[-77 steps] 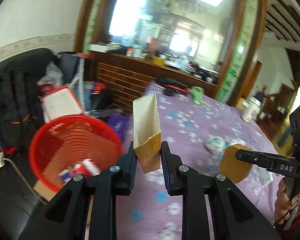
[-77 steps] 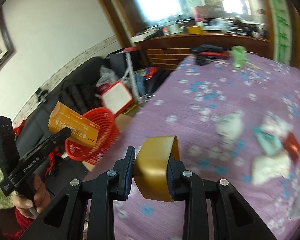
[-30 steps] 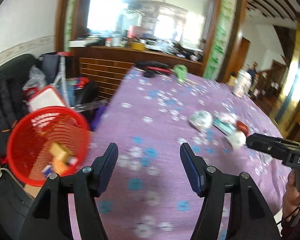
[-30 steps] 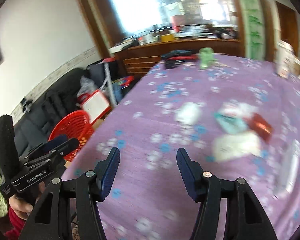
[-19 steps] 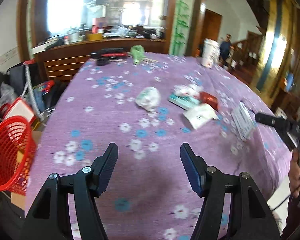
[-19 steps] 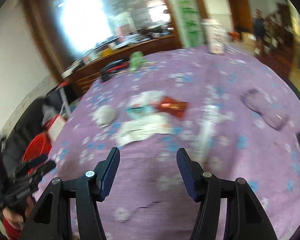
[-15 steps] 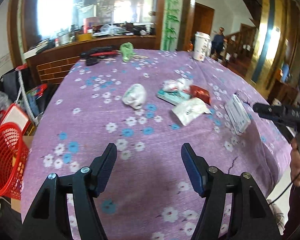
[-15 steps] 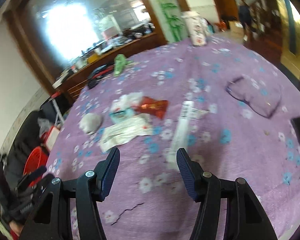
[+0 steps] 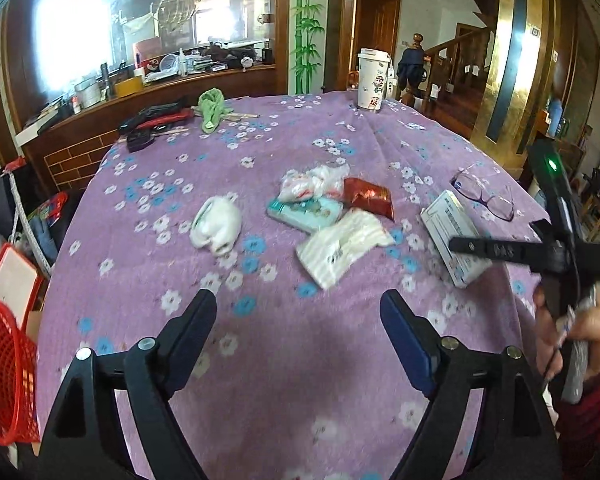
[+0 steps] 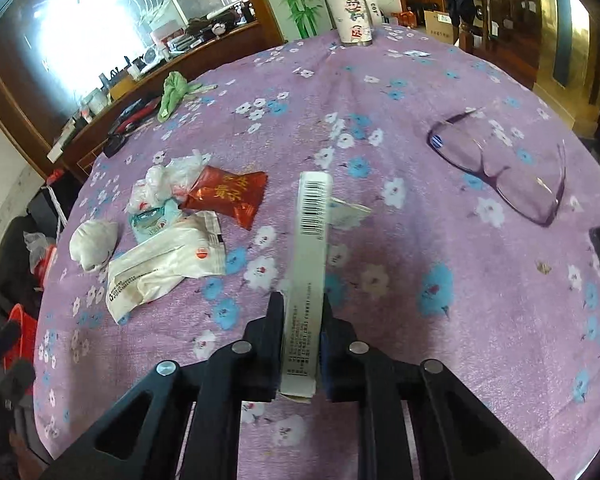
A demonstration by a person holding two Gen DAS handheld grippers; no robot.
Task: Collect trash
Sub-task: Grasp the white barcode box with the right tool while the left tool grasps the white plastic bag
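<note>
Nearest, we are holding the right claw closed on a long white carton, its pads pressing the carton's near end while the barcoded far end is pointing away over the desk.

We are carrying the left claw over bare purple cloth, its jaws opening wide with nothing between them.

Beyond the left claw, trash is lying in a loose cluster: a white striped wrapper, a teal packet touching it, a red foil pouch just beside, crumpled clear plastic behind these, and a white wad lying apart on the left.

Purple-framed glasses are resting on the right, well apart from the cluster.

A red basket is standing off the desk's left edge, below it.

Farthest, a green cloth and a white lidded cup are sitting near the far edge.
</note>
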